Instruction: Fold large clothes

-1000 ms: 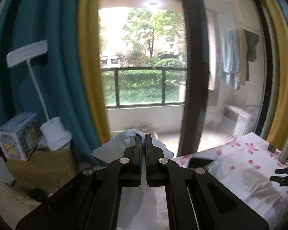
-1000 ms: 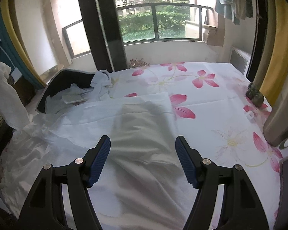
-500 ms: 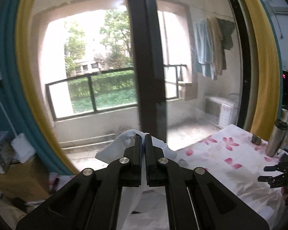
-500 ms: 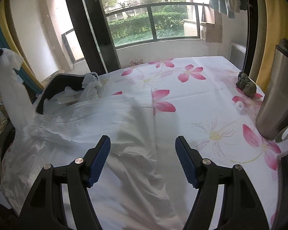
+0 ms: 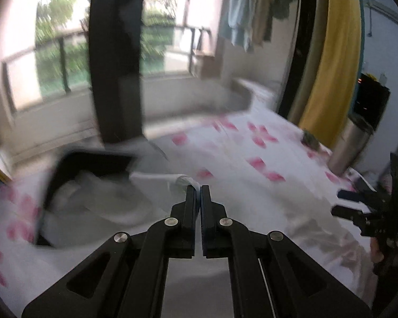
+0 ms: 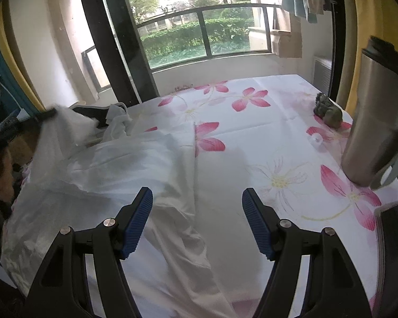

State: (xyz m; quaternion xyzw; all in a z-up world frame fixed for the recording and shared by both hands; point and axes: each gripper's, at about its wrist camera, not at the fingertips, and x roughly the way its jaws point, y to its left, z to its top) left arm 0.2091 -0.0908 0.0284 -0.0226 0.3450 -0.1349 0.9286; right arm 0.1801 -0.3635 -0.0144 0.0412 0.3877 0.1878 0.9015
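The left gripper (image 5: 198, 189), pinched tight on a corner of the white garment (image 6: 135, 164), has swung down from window height toward the flowered tablecloth (image 6: 273, 122), carrying that edge across the spread cloth to start a fold, I reckon, while the right gripper (image 6: 197, 212) hovers wide and empty above it.

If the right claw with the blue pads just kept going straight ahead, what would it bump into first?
Probably the white garment spread on the flowered tablecloth. The open right claw points down over its right edge, so it may touch bare cloth instead; depth is unclear.
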